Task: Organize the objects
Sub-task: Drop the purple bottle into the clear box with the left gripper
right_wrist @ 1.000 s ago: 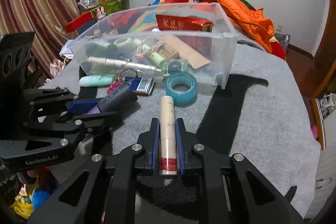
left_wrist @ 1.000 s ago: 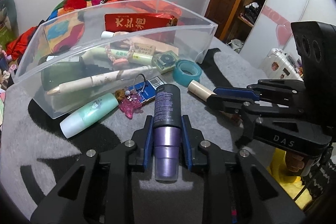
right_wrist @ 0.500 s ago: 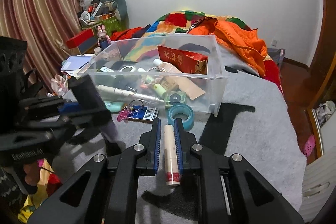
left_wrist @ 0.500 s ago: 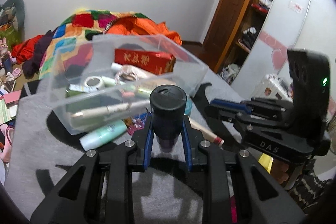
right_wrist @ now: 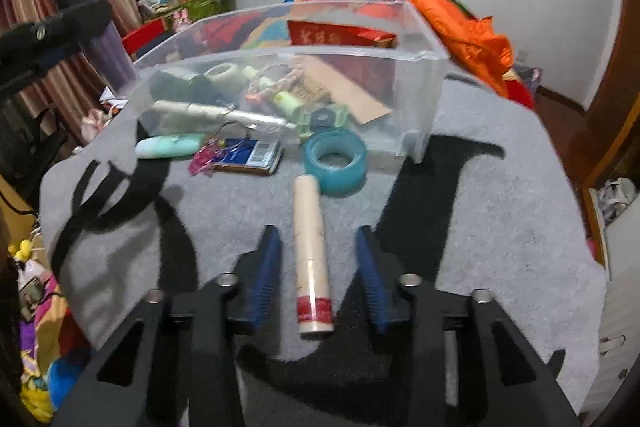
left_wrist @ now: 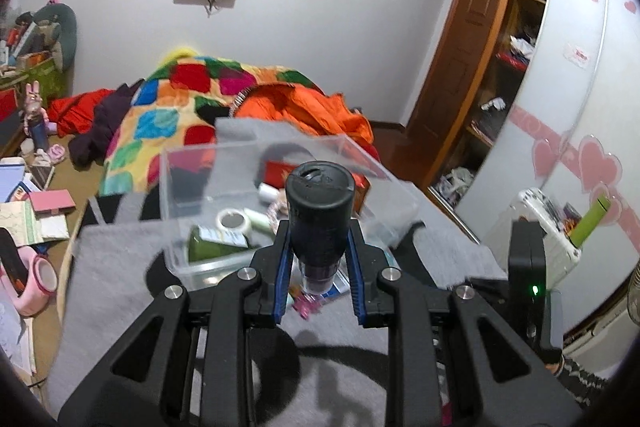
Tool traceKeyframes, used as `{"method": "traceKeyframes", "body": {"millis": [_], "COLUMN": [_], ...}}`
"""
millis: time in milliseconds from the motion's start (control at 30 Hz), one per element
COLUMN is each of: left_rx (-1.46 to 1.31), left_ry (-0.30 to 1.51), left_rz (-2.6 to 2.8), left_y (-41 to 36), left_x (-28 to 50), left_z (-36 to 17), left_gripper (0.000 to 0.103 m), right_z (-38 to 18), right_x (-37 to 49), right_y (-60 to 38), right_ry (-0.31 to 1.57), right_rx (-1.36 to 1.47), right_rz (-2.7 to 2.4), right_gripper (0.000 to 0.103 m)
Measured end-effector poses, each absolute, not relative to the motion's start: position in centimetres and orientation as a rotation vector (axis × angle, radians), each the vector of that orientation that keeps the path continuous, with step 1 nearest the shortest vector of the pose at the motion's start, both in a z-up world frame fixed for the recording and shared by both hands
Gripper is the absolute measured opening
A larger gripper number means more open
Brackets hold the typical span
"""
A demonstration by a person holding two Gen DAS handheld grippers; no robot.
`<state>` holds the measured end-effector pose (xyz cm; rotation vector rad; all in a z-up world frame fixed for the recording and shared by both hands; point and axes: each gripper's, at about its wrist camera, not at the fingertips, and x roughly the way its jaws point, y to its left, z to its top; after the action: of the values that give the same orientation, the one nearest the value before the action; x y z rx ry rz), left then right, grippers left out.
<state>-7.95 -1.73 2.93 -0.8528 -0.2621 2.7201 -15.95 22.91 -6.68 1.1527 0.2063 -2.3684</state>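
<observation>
My left gripper (left_wrist: 319,251) is shut on a dark purple bottle with a black cap (left_wrist: 320,211), held upright in the air before the clear plastic bin (left_wrist: 192,167). The bottle also shows at the far left of the right wrist view (right_wrist: 92,23). My right gripper (right_wrist: 320,267) is open, its blue pads on either side of a cream tube with a red band (right_wrist: 310,251) that lies on the grey mat. The clear bin (right_wrist: 420,75) holds several items, among them a red box (right_wrist: 340,35).
On the grey mat (right_wrist: 500,247) in front of the bin lie a teal tape roll (right_wrist: 335,162), a blue barcoded card with a pink charm (right_wrist: 248,157) and a mint tube (right_wrist: 170,145). A bed with coloured quilts lies behind; a wardrobe stands at the right.
My left gripper has lifted the purple bottle off the mat and tipped it upright. My right gripper has opened, letting go of the cream tube, which lies on the mat.
</observation>
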Motion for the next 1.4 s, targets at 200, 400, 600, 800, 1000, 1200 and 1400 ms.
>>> {"method": "traceKeyframes", "body": {"millis": [200, 400, 600, 800, 1000, 1200, 1400], "left_rx": [-0.845, -0.887, -0.996, -1.094, -1.104, -1.036, -0.994], "left_ry": [-0.245, -0.175, -0.102, -0.11, -0.135, -0.113, -0.108], "left_rz": [2.79, 2.874, 2.873, 2.789, 2.745, 2.752, 2.732], "left_y": [-3.0, -3.8, -3.3, -2.0, -1.1, -0.9, -1.5], "left_x": [-9.7, -11.8, -14.3, -15.9, -15.9, -13.7, -10.6], "left_z": [3.8, 3.1, 1.4, -0.9, -1.1, 0.3, 1.3], "left_gripper": [0.025, 0.025, 0.025, 0.025, 0.025, 0.025, 0.025], "right_z": [-6.4, -5.4, -4.7, -4.2, -3.5, -2.5, -1.4], "right_x": [-16.1, -15.9, -15.6, -15.5, -15.6, -15.7, -15.8], "right_y": [23.7, 24.2, 24.3, 25.1, 25.7, 26.0, 26.2], "right_ry": [0.145, 0.084, 0.051, 0.013, -0.003, -0.023, -0.036], "right_rx": [1.154, 1.12, 1.096, 1.082, 1.062, 1.027, 0.99], "right_rz": [-2.358, -2.348, -2.34, -2.351, -2.368, -2.384, -2.4], "right_gripper": [0.014, 0.014, 0.014, 0.014, 0.014, 0.014, 0.014]}}
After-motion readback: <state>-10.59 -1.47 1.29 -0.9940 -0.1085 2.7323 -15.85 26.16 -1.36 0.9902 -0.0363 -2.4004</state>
